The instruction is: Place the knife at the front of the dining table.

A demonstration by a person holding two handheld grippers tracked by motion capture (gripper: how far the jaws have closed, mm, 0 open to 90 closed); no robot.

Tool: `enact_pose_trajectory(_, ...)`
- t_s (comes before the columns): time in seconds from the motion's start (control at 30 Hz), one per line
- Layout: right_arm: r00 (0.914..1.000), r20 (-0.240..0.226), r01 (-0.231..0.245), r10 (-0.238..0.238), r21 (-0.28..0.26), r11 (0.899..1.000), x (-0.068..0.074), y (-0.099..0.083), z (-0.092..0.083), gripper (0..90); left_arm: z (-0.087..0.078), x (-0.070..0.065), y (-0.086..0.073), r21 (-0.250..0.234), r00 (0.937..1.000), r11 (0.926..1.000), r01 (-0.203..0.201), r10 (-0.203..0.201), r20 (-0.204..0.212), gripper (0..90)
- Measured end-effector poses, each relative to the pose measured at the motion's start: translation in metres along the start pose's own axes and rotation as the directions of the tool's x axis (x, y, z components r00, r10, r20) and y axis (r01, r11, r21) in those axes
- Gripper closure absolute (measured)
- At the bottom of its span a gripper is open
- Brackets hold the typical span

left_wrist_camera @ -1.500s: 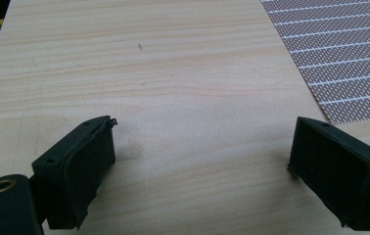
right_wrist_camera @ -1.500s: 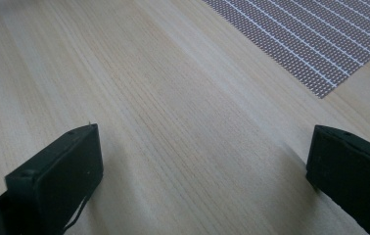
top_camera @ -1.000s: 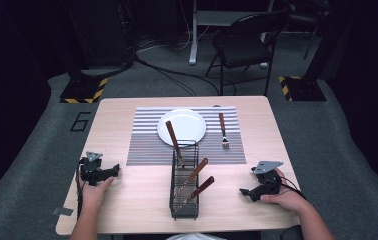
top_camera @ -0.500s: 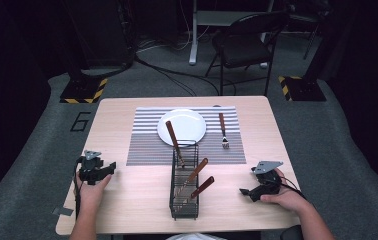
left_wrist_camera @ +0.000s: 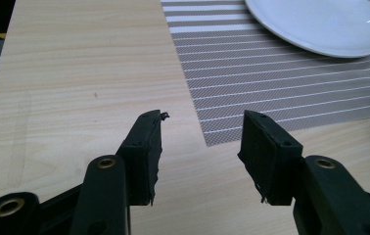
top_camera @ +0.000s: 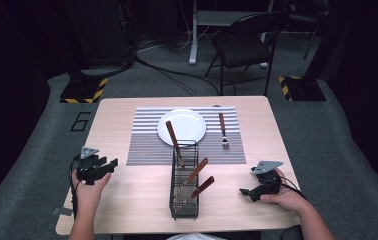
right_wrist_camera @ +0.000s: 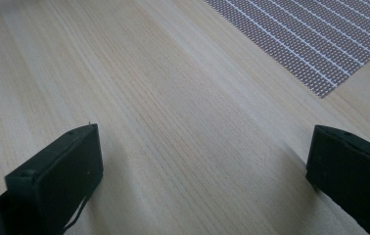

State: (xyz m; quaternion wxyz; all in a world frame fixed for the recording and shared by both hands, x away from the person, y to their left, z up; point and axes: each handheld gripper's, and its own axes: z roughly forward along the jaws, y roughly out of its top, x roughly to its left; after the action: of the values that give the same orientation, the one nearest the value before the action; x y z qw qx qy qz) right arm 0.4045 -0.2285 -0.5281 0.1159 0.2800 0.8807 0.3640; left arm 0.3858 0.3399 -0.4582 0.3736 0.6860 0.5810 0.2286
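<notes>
My left gripper (top_camera: pixel 108 164) hovers above the table's left side, aimed at the striped placemat (top_camera: pixel 147 142). In the left gripper view its jaws (left_wrist_camera: pixel 200 152) stand partly apart with nothing between them; they have just been closing. My right gripper (top_camera: pixel 244 191) rests low on the wood at the front right, its jaws (right_wrist_camera: pixel 202 181) spread wide over bare tabletop. A white plate (top_camera: pixel 182 125) lies on the placemat (left_wrist_camera: pixel 271 83), with a wooden-handled fork (top_camera: pixel 223 131) to its right. A black wire caddy (top_camera: pixel 184 185) stands at the front centre and holds three wooden-handled utensils.
The wooden table (top_camera: pixel 127 200) ends close to both hands at the front. Beyond its far edge stand a black chair (top_camera: pixel 247 45) and floor cables. The plate's rim (left_wrist_camera: pixel 320 29) lies ahead of the left jaws, to the right.
My left gripper has risen off the table and its jaws have narrowed. The right gripper has stayed put.
</notes>
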Motion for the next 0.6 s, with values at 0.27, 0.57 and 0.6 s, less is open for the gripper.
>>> enact_pose_trajectory(0.27,1.0,-0.001,-0.001,0.001,0.0,1.0,0.0,0.0,0.0,0.0,-0.011,-0.013,0.012,-0.012,0.998,0.9994,-0.033,0.033,0.053,49.8)
enact_pose_trajectory(0.57,1.0,-0.001,0.001,-0.001,-0.001,1.0,0.0,0.0,0.0,0.0,-0.026,-0.041,0.033,-0.038,0.9867,0.9952,-0.09,0.094,0.133,47.3)
enact_pose_trajectory(0.6,1.0,-0.001,0.001,-0.001,0.0,1.0,0.0,0.0,0.0,0.0,-0.026,-0.044,0.035,-0.038,0.985,0.9951,-0.091,0.095,0.144,47.3)
